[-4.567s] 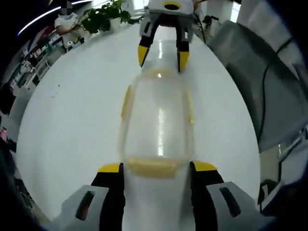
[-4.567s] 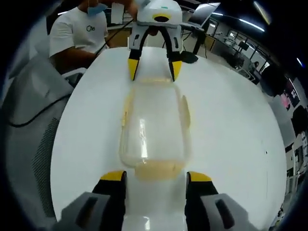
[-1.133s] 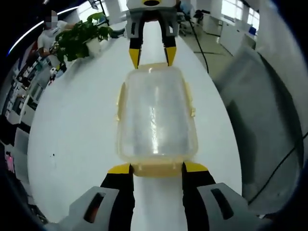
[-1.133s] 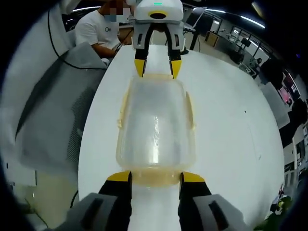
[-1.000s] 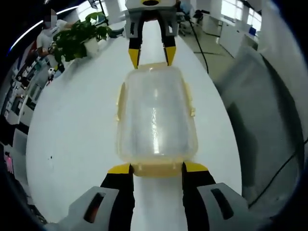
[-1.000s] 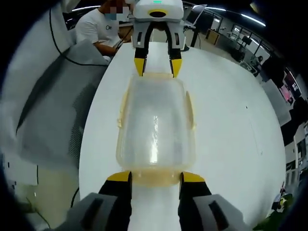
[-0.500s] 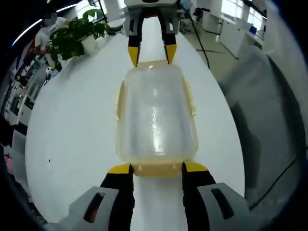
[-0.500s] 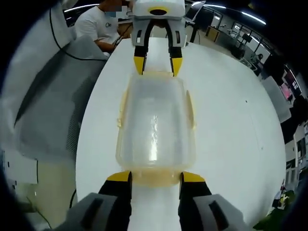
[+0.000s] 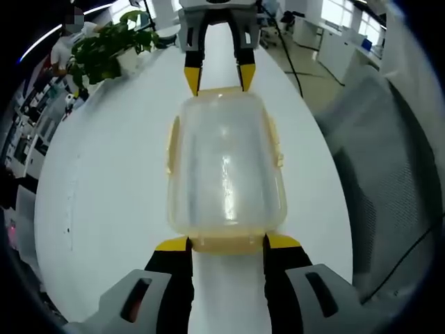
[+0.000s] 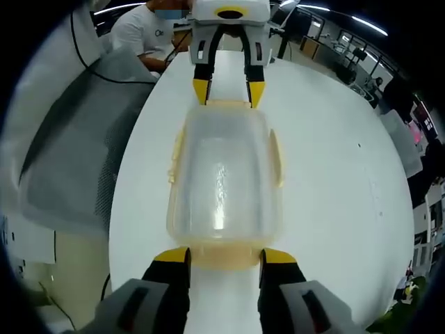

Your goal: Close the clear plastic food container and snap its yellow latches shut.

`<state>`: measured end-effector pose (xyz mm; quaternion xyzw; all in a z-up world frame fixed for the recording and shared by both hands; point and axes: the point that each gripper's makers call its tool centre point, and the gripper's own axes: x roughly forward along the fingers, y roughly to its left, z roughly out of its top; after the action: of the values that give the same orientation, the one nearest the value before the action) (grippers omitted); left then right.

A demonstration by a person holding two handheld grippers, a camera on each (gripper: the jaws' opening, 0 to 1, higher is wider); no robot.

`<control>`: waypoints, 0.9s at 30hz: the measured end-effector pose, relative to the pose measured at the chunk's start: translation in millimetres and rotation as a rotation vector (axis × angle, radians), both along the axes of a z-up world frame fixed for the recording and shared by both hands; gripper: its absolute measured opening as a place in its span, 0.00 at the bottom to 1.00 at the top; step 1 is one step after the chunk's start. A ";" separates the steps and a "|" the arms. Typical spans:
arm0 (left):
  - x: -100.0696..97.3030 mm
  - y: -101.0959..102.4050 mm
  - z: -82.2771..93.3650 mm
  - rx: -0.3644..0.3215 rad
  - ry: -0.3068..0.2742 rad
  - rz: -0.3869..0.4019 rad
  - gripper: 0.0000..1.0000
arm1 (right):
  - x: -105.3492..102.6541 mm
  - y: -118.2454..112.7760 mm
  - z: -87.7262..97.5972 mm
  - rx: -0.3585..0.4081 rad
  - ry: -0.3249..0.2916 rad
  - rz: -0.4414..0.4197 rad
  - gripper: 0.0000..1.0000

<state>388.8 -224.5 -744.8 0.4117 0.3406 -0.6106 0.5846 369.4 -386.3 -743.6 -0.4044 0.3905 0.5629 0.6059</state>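
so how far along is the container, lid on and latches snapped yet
The lid looks seated on the clear plastic food container, so closing appears done. In hand: the left gripper and right gripper each straddle a yellow end latch at opposite ends, jaws open around them. The side latches seem to flare out from the wall, so those look unsnapped; I can't tell whether the end latches are snapped.

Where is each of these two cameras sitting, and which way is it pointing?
Left gripper view: rides on the left gripper, looking along its jaws over the clear container to the right gripper opposite.
Right gripper view: rides on the right gripper, looking back over the container at the left gripper.
Shared: the container, the white table, both grippers, facing each other.
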 end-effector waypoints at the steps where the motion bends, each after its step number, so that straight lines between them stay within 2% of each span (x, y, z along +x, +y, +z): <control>1: 0.2 -0.1 -0.3 -0.001 -0.001 0.000 0.37 | -0.1 -0.1 -0.3 -0.001 -0.006 0.008 0.36; 6: 0.0 0.4 -2.3 0.003 -0.005 0.006 0.37 | 0.3 0.5 -0.2 -0.002 -0.016 0.001 0.36; 11: -1.4 5.0 -4.8 0.022 -0.039 -0.049 0.39 | -0.2 -2.8 -1.6 -0.029 -0.003 -0.019 0.38; 12: -3.1 6.3 -6.3 0.024 -0.029 -0.046 0.41 | -0.6 -3.9 -2.7 -0.037 0.000 -0.026 0.43; 14: -7.4 8.1 -7.1 0.023 -0.006 -0.040 0.54 | -1.7 -4.9 -3.4 -0.041 -0.006 -0.017 0.49; 15: -8.3 10.8 -7.2 0.024 0.002 -0.019 0.57 | -3.8 -5.9 -2.6 -0.043 0.002 -0.017 0.48; 18: -8.7 17.8 -4.4 0.010 0.015 0.006 0.57 | -4.6 -6.9 2.0 -0.033 0.004 -0.025 0.48; 19: -8.4 20.0 -3.4 0.002 0.030 0.036 0.58 | -5.0 -6.7 3.3 -0.029 0.008 -0.032 0.48; 21: -6.1 22.9 -2.1 -0.008 0.033 0.052 0.58 | -8.5 -4.6 6.0 -0.015 0.032 -0.055 0.45; 27: -4.1 26.2 5.7 -0.043 0.049 0.107 0.58 | -11.2 1.3 14.5 -0.001 0.020 -0.060 0.45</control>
<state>384.7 -198.4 -739.0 0.3651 0.3633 -0.5954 0.6166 358.2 -385.0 -729.1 -0.3871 0.4089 0.5484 0.6183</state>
